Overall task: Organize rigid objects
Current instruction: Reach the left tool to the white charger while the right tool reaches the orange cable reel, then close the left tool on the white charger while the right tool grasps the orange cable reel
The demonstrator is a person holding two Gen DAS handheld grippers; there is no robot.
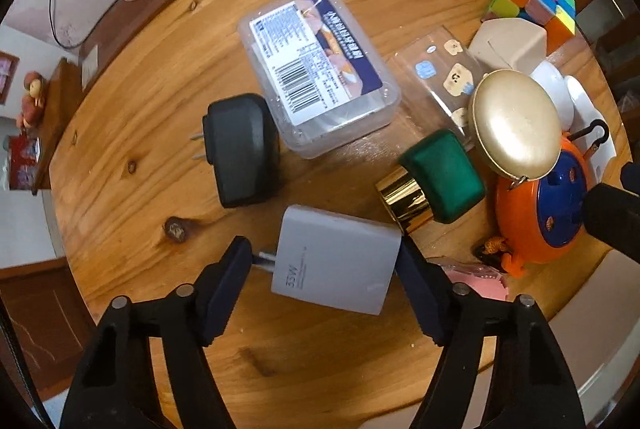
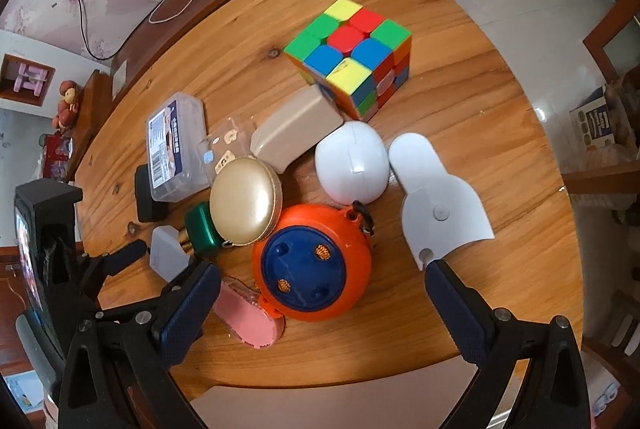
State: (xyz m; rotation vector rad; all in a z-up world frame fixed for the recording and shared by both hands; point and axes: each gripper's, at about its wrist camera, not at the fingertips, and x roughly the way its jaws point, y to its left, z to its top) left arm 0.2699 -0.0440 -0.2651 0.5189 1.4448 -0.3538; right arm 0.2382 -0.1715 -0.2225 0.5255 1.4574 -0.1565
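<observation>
Right now the left gripper sits low over the round wooden table, its two dark blue fingers set on either side of a pale grey 33W charger. The right finger touches the charger's flat end; the left one is at the prongs, though whether it presses them I cannot tell. The charger lies on the wood at the near side, and I cannot say it is truly clamped.

Just beyond it lies a black plug adapter, and farther still a clear plastic box with a barcode label. To the right of the charger lies a green-capped bottle with a gold collar, touching a gold round compact that leans on an orange and blue toy.

The right gripper hangs wide open above that toy, holding nothing. A pink comb case lies by its left finger, a white flat piece by its right. Farther off sit a white egg-shaped shell, a beige box and a colour cube.
</observation>
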